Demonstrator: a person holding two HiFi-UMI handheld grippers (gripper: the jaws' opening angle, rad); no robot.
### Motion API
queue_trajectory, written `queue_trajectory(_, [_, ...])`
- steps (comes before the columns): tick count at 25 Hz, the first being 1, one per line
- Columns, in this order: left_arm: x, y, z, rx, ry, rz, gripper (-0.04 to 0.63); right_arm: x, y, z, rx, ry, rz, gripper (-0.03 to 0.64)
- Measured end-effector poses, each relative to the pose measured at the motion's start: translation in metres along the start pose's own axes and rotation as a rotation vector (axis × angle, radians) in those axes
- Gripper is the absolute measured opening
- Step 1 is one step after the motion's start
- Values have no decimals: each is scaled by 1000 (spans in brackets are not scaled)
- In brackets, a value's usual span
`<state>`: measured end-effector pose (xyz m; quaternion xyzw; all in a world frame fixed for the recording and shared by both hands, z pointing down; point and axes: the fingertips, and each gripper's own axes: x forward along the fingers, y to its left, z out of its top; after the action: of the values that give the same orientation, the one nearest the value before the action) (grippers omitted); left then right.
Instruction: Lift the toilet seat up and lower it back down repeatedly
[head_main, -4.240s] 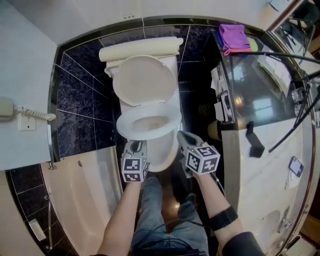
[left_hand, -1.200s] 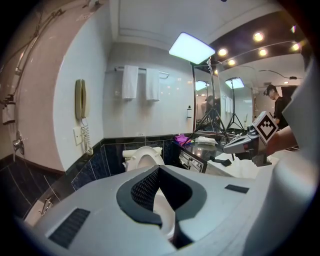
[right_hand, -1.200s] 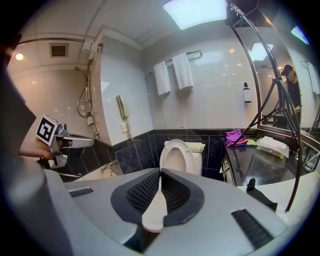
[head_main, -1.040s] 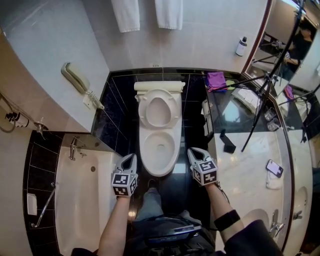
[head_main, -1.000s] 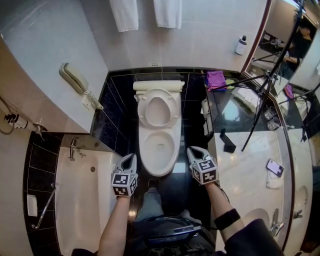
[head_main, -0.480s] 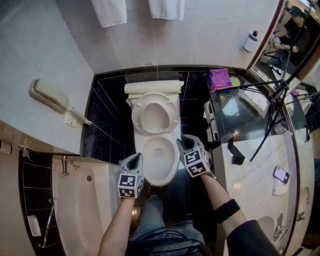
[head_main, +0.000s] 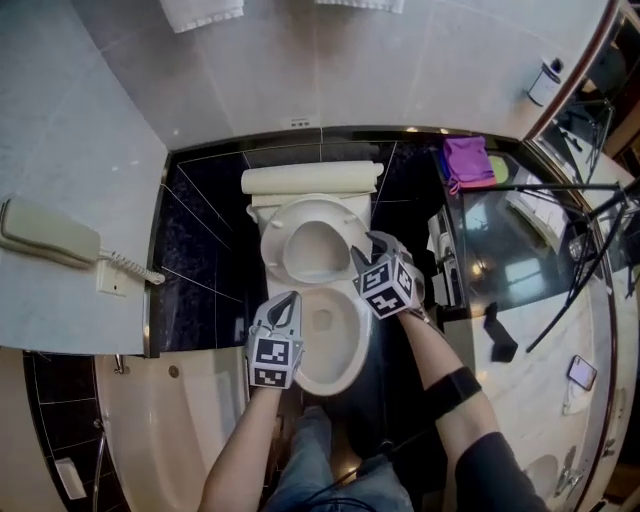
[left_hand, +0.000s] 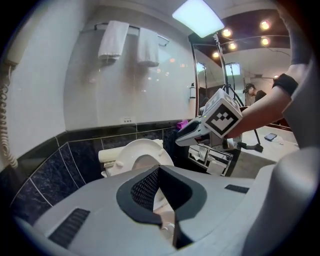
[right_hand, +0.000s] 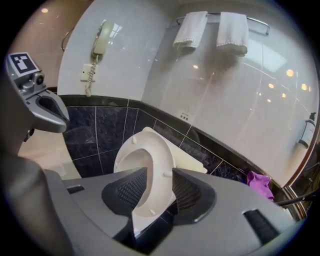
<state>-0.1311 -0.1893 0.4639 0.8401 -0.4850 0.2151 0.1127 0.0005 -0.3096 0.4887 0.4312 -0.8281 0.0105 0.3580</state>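
The toilet seat stands raised as before, long axis upright. The right gripper has advanced, and its jaws, just opening, straddle the seat's rim. The left gripper is also nearer, its jaws pressed together and empty.

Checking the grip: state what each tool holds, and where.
Nothing held. The right tool has just been opening, jaws astride the rim of the toilet seat; the left tool is shut, empty.
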Motion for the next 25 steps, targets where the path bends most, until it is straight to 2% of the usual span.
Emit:
queue_trajectory(6, [45, 26, -6, -1, -13, -6, -5, 74, -30, 9, -39, 4, -47, 178])
queue_trajectory(13, [68, 45, -18, 6, -11, -15, -5, 124, -32, 6, -119, 25, -50, 144])
queue_trajectory(16, [73, 51, -23, 0, -12, -18, -5, 136, -34, 6, -148, 28, -47, 138])
queue_trajectory(18, [74, 53, -27, -6, -10, -18, -5, 138, -32, 7, -161, 29, -44, 104])
queue_trajectory(25, [66, 46, -51, -32, 26, -13, -5, 125, -23, 7, -163, 34, -52, 103])
